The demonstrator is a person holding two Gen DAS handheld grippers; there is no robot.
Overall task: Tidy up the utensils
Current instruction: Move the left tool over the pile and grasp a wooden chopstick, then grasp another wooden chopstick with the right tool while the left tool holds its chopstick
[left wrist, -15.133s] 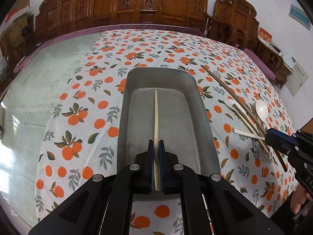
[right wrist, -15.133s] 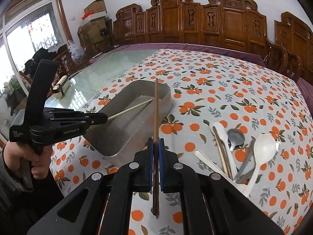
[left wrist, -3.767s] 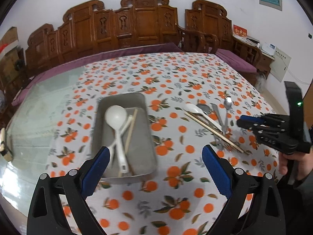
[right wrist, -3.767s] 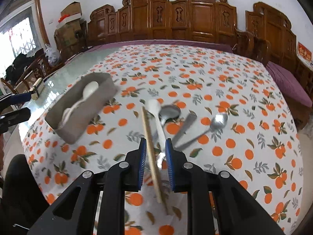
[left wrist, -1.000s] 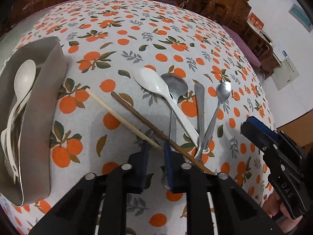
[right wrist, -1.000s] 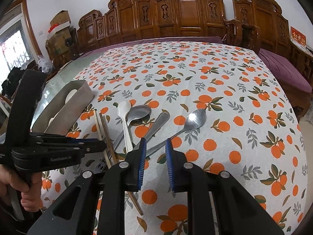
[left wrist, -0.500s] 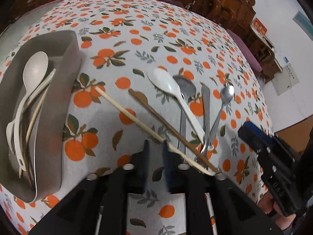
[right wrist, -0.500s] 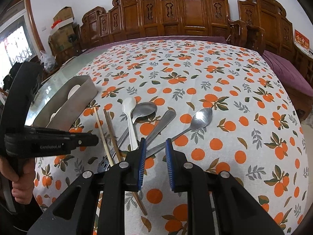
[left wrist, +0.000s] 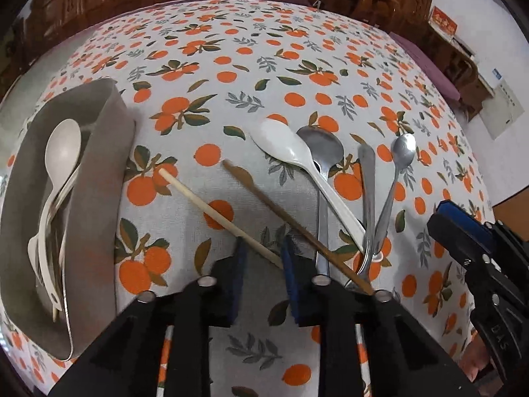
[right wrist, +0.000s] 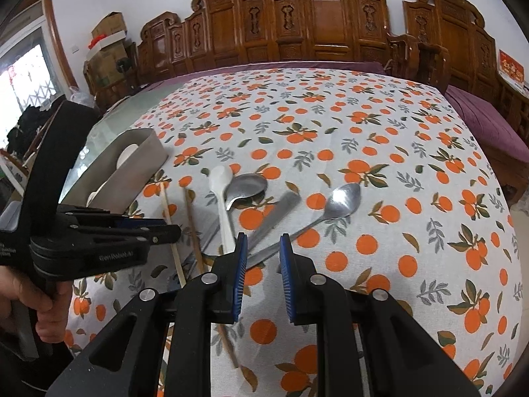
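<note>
Soft daylight from a left window (right wrist: 23, 76); strong fisheye bending, dark corners.

My tablecloth (right wrist: 380, 152) is white with orange fruit (green leaves too); beside the grey tray (left wrist: 109, 178), pale chopstick (left wrist: 211, 210).

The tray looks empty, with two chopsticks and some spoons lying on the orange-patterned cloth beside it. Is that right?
Not quite: the left wrist view shows a white spoon lying in the tray. The light chopstick, the dark chopstick and the other spoons do lie on the cloth beside it.
</note>
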